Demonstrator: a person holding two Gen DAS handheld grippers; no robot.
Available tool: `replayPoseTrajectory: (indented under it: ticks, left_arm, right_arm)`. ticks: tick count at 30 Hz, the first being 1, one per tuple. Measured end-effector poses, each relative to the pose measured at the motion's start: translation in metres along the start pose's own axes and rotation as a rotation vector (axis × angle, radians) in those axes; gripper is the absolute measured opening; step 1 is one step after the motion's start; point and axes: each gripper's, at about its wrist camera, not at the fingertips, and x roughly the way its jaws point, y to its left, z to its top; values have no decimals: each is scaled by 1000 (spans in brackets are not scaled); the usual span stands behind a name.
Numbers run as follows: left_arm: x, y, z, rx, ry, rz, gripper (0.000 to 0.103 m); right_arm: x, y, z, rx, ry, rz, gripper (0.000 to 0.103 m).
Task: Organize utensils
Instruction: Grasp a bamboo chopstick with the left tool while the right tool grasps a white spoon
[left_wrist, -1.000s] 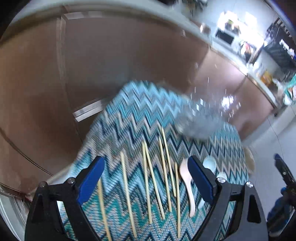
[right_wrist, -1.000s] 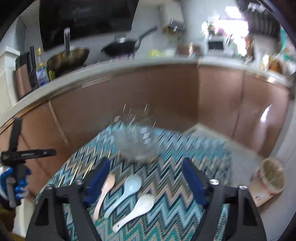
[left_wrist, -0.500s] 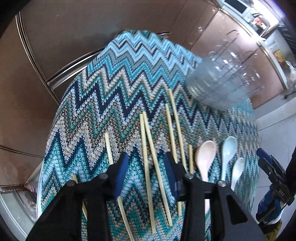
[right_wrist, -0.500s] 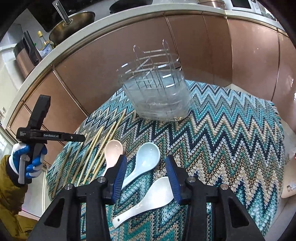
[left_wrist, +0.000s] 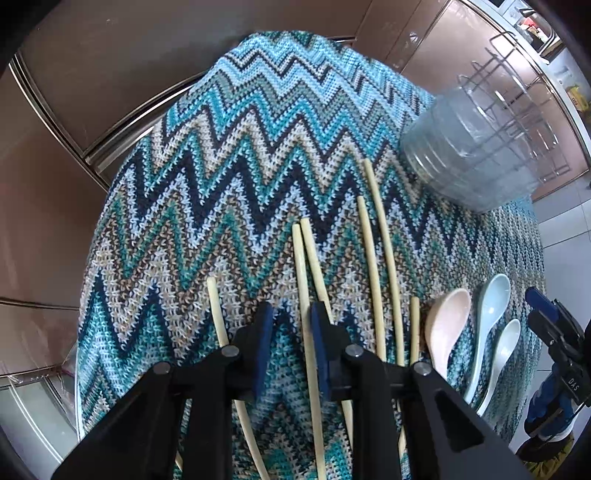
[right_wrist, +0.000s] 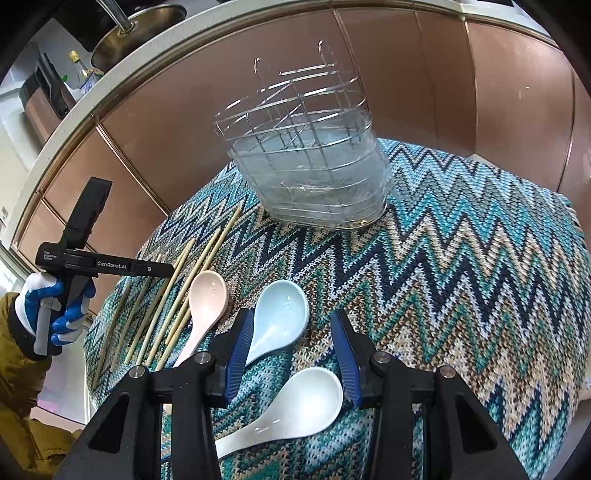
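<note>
Chopsticks (left_wrist: 380, 258) six, spoons (right_wrist: 280, 317) three, left tongs (left_wrist: 290, 325) narrowing, right tongs (right_wrist: 291, 343) half-wide, both empty

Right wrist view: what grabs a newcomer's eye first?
The clear utensil holder with a wire rack stands empty at the far side of the zigzag-knit cloth. Nearer, three ceramic spoons lie side by side: pink, pale blue, white, the white one under the right gripper. Left of them is a row of bamboo chopsticks, with the left gripper low over one.
</note>
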Motion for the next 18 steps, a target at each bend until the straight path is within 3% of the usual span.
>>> replayPoseTrajectory:
  ticks: [9, 12, 14, 18]
  left_arm:
    - [8, -1, 9, -9, 11, -2, 18]
    - [8, -2, 9, -10, 8, -1, 14]
    - [9, -1, 12, -21, 2, -7, 7]
    - [4, -1, 7, -26, -27, -15, 6]
  right_arm:
    - [31, -10, 13, -26, 98, 37, 35]
    - [42, -10, 17, -31, 128, 68, 23]
    - [48, -9, 18, -43, 148, 72, 10]
    - [49, -1, 19, -64, 141, 73, 7]
